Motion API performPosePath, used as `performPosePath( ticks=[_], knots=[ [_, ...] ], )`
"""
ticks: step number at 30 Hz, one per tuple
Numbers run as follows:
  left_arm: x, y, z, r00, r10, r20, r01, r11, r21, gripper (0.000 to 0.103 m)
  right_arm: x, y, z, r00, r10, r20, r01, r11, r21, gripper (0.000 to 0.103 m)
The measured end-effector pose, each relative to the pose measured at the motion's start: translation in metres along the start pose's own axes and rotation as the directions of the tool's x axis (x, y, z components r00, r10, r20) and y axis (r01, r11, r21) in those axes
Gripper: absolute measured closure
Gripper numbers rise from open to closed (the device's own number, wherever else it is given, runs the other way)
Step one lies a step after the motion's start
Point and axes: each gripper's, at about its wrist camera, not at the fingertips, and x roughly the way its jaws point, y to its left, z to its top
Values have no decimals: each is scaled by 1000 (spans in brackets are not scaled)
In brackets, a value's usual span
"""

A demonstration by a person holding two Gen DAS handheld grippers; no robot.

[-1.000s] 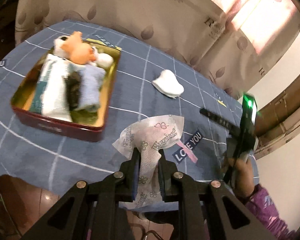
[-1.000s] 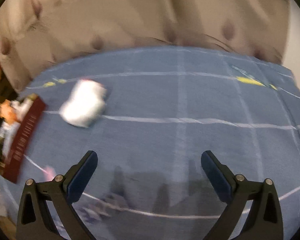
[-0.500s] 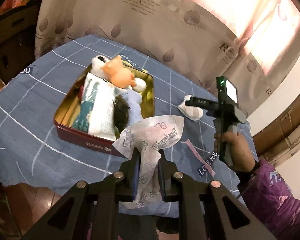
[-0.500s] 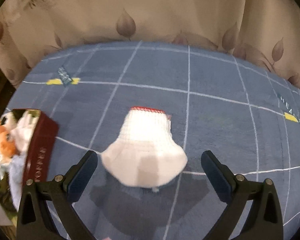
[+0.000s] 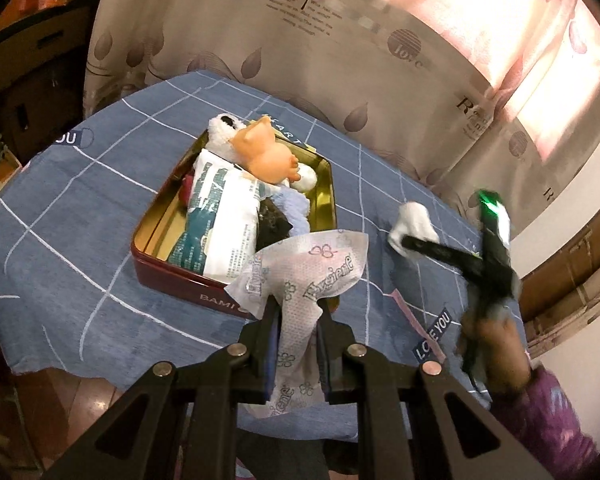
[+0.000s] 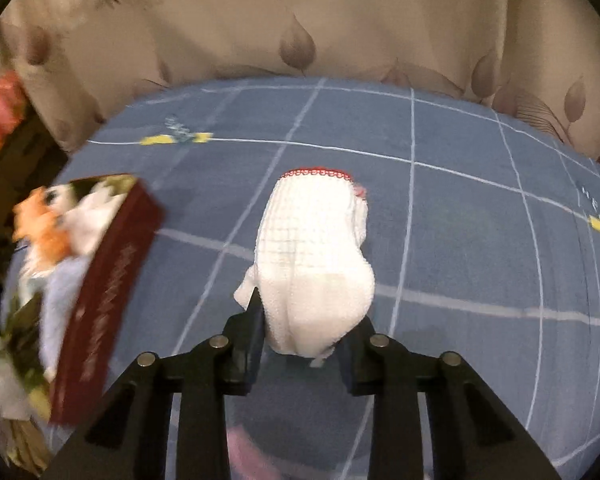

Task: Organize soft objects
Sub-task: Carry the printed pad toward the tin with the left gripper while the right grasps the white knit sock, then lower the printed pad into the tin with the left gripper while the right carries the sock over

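My left gripper (image 5: 298, 332) is shut on a white tissue packet with purple print (image 5: 304, 276), held above the table in front of the red tin (image 5: 172, 276). The tin holds a wipes pack (image 5: 220, 220), an orange plush toy (image 5: 268, 156), a white plush and a pale blue cloth. My right gripper (image 6: 306, 320) is shut on a white knitted glove with a red cuff (image 6: 312, 252) lying on the blue cloth. In the left wrist view the right gripper (image 5: 440, 250) reaches onto that glove (image 5: 412, 222).
The table wears a blue checked cloth (image 5: 80, 200) with "LOVE YOU" labels. The tin's red wall (image 6: 108, 292) stands just left of the glove. A leaf-print curtain (image 5: 300, 40) hangs behind the table. The table's front edge drops to a brown floor.
My right gripper moved onto the white glove and closed on it. My left gripper rose and drew closer to the tin, still holding the tissue packet.
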Motion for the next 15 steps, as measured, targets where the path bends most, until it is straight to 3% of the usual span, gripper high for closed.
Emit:
performPosePath(
  ticks=[6,15],
  knots=[
    [-1,-1,-1,1000,19,8,-19,1000,12,87,-56,7,-53,993,89,83,-91,996,14,75],
    [-1,-4,5,997,81,14,-82,993,86,87,-88,17,-86,982,149,115,-151,988,8,75]
  ],
)
